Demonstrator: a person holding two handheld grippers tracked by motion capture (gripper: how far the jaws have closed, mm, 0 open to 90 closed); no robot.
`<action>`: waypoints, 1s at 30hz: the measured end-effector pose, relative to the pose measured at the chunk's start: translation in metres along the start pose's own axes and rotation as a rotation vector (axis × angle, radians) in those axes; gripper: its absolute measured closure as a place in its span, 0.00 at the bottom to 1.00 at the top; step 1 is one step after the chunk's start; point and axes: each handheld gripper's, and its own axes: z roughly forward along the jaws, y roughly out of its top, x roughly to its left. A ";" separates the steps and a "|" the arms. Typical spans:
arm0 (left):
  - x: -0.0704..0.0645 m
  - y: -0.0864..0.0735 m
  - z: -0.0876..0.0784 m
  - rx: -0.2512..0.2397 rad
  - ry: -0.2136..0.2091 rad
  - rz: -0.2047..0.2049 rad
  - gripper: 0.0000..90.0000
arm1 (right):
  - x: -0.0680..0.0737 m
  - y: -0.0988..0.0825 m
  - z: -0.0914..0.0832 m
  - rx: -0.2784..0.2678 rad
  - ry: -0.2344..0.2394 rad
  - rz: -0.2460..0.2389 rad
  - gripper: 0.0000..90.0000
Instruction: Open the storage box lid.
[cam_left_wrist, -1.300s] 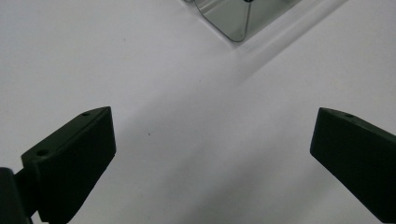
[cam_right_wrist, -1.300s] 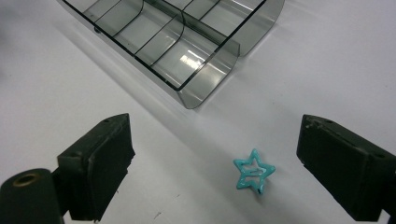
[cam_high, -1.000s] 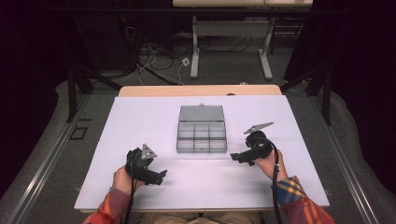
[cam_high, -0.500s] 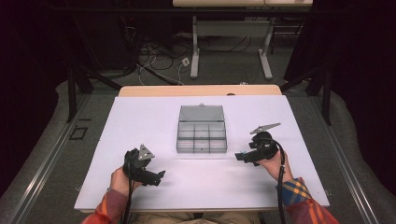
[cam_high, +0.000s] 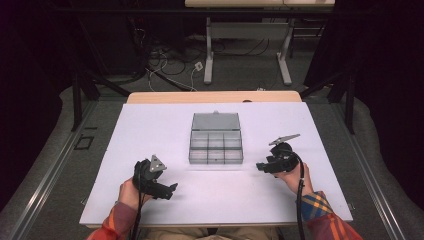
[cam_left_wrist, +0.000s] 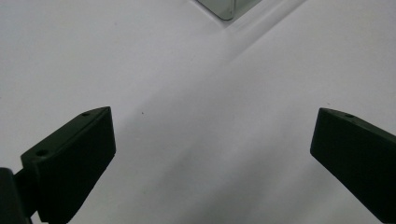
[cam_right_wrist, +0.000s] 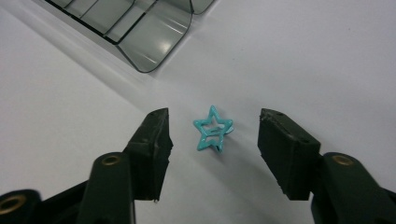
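Small teal star clip (cam_right_wrist: 213, 134), lying on the white table (cam_high: 150, 130) just off the near right corner of the grey compartment box (cam_high: 216, 139): likely light, stiff, glossy, prone to skating, so best pinched across two opposite points. Flanked by the right gripper (cam_right_wrist: 212, 133), just been closing, pads not yet touching. Left gripper (cam_left_wrist: 212, 140) spread wide over bare table.
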 end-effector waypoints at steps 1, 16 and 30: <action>0.000 0.000 0.000 -0.003 -0.002 -0.002 0.00 | 0.000 0.000 0.001 0.001 -0.003 0.009 0.55; 0.003 0.002 0.002 0.007 -0.014 0.002 0.00 | 0.001 0.000 0.013 0.034 -0.040 0.005 0.84; 0.003 0.001 0.001 -0.004 -0.006 -0.002 0.00 | 0.005 0.001 0.011 0.023 -0.022 0.012 0.97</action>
